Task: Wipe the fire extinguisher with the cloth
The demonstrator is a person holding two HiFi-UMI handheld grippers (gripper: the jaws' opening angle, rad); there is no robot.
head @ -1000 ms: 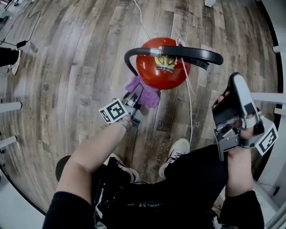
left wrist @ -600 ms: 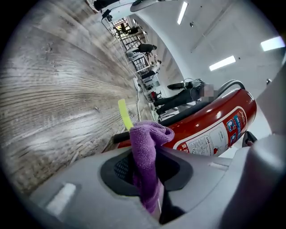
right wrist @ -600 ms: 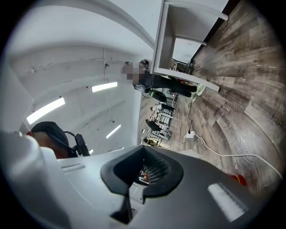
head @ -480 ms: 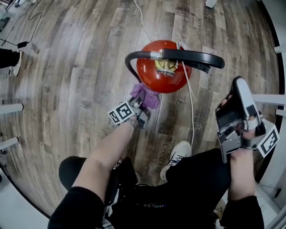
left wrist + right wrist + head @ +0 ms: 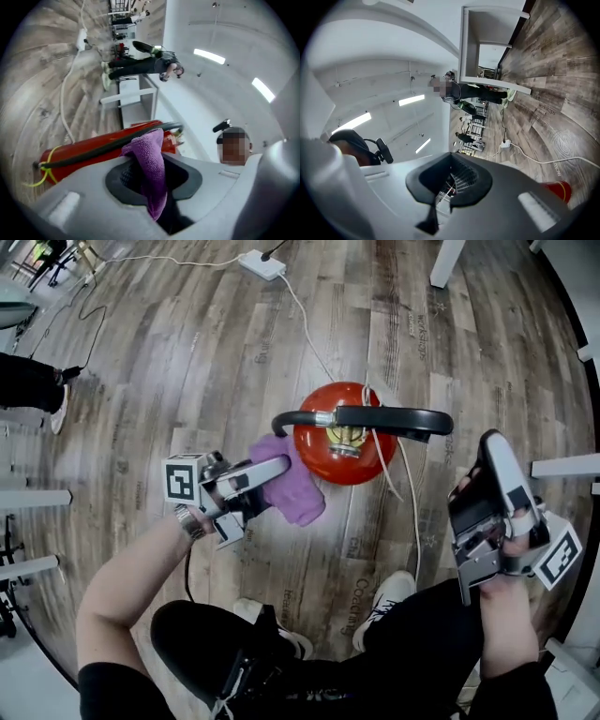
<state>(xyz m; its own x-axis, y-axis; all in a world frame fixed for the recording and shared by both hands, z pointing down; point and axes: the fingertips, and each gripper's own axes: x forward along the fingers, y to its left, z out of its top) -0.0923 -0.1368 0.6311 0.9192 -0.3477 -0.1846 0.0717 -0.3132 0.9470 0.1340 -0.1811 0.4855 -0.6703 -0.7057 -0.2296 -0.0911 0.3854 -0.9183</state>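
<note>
L gripper (image 5: 270, 472) jaws narrow, pinching purple cloth (image 5: 296, 493) | cloth against left shoulder of fire extinguisher (image 5: 322, 454) | extinguisher upright on floor (image 5: 187, 362), long axis vertical, just ahead of L jaws | R gripper (image 5: 487, 451) jaws together, empty, well right of extinguisher | L nearer

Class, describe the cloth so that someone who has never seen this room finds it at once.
On the wooden floor stands a red fire extinguisher with a black hose. Just beside it, the left gripper pinches the cloth: the only soft, purple thing there.
</note>
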